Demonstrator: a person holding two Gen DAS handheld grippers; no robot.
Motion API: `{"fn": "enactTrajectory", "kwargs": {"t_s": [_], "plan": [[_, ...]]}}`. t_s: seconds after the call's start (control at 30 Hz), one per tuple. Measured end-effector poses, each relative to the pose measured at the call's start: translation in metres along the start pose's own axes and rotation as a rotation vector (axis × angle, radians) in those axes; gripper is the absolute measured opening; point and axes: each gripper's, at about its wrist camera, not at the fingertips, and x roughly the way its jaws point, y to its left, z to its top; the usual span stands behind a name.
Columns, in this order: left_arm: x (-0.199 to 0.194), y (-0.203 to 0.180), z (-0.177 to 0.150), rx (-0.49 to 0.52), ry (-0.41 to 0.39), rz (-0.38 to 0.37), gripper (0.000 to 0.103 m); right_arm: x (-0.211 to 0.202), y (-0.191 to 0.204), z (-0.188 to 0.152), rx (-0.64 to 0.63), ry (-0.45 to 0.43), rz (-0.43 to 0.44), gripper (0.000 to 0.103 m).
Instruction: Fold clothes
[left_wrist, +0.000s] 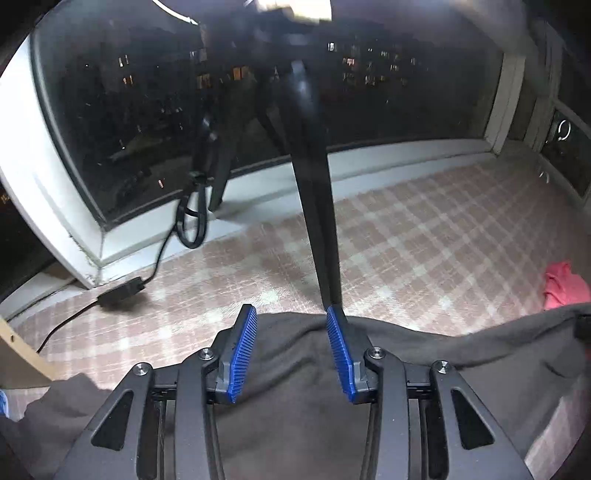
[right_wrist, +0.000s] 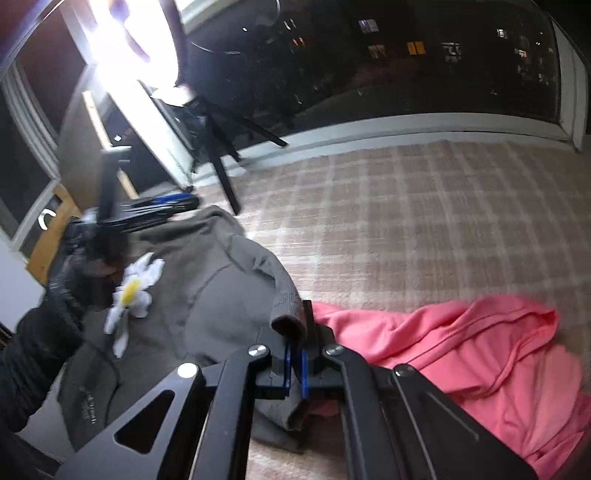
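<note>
A dark grey garment (left_wrist: 295, 406) lies spread on the plaid surface and fills the bottom of the left wrist view. My left gripper (left_wrist: 291, 313) hovers at its far edge, jaws apart, with the cloth lying below and between the blue pads (left_wrist: 242, 354), which do not press on it. In the right wrist view the same grey garment (right_wrist: 207, 295) carries a white and yellow flower (right_wrist: 133, 291). My right gripper (right_wrist: 295, 363) is shut on its ribbed edge (right_wrist: 286, 310), which stands up from the closed pads. A pink garment (right_wrist: 461, 350) lies crumpled to the right.
A black tripod leg (left_wrist: 317, 221) stands on the plaid surface (left_wrist: 424, 240) straight ahead of the left gripper. A looped cable and power brick (left_wrist: 122, 291) lie by the white window ledge (left_wrist: 258, 192). A dark sleeve (right_wrist: 40, 332) reaches in at the left.
</note>
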Motion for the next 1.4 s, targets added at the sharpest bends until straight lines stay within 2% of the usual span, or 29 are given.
{"fn": "enactTrajectory", "kwargs": {"t_s": [0.1, 0.27, 0.33, 0.47, 0.63, 0.77, 0.83, 0.87, 0.9, 1.0, 1.23, 1.4], "plan": [[-0.022, -0.010, -0.010, 0.008, 0.015, -0.051, 0.038, 0.016, -0.010, 0.016, 0.014, 0.018, -0.042, 0.003], [-0.067, -0.041, -0.050, 0.087, 0.064, -0.195, 0.038, 0.042, -0.027, 0.022, 0.056, 0.091, -0.028, 0.003], [-0.077, -0.067, -0.073, 0.119, 0.110, -0.301, 0.038, 0.050, -0.029, 0.022, 0.065, 0.112, -0.017, 0.003], [-0.083, -0.136, -0.103, 0.240, 0.146, -0.438, 0.038, 0.058, -0.036, 0.021, 0.103, 0.140, 0.017, 0.003], [-0.074, -0.217, -0.108, 0.402, 0.106, -0.470, 0.038, 0.062, -0.044, 0.018, 0.159, 0.155, 0.075, 0.004], [-0.050, -0.239, -0.107, 0.409, 0.120, -0.475, 0.035, 0.064, -0.053, 0.013, 0.222, 0.156, 0.120, 0.005], [-0.046, -0.237, -0.105, 0.387, 0.105, -0.471, 0.025, 0.063, -0.055, 0.013, 0.232, 0.145, 0.128, 0.005], [-0.043, -0.234, -0.103, 0.368, 0.108, -0.465, 0.010, 0.063, -0.055, 0.013, 0.233, 0.137, 0.126, 0.005], [-0.041, -0.228, -0.100, 0.329, 0.127, -0.476, 0.002, 0.061, -0.054, 0.015, 0.235, 0.122, 0.117, 0.004], [-0.046, -0.213, -0.094, 0.206, 0.144, -0.537, 0.002, 0.050, -0.048, 0.021, 0.240, 0.073, 0.119, 0.004], [-0.089, -0.170, -0.086, 0.027, 0.034, -0.635, 0.002, 0.025, -0.020, 0.045, 0.223, 0.009, 0.153, 0.004], [-0.122, -0.121, -0.100, -0.153, -0.053, -0.642, 0.002, 0.014, 0.031, 0.061, 0.129, -0.025, 0.179, 0.004]]}}
